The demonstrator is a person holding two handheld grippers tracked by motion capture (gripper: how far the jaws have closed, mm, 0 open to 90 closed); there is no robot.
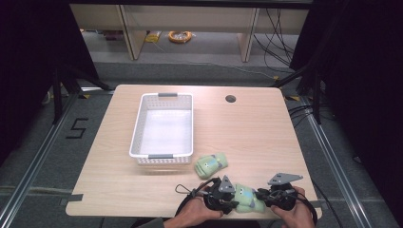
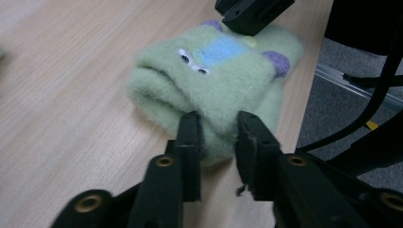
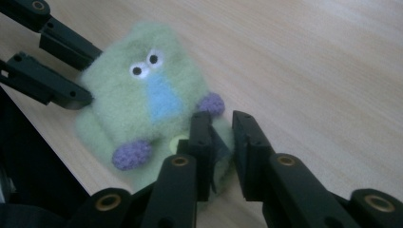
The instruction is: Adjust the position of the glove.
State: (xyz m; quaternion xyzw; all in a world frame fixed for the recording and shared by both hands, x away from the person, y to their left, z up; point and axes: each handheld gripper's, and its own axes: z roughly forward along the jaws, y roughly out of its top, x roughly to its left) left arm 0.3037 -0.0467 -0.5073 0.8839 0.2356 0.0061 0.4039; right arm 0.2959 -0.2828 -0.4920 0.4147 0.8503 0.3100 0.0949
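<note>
A green fuzzy sock with white eyes, a blue patch and purple knobs lies at the table's near edge, between my two grippers. My left gripper is shut on a fold of the sock at its near end. Pinching the sock's edge by a purple knob, my right gripper is shut too. From above, the left gripper and right gripper meet the sock from either side. A second green sock lies free just right of the basket's near corner.
A white plastic basket with nothing in it stands left of the table's middle. A round cable hole sits at the back. The table's near edge runs just under both hands; shelving legs and cables lie beyond the far edge.
</note>
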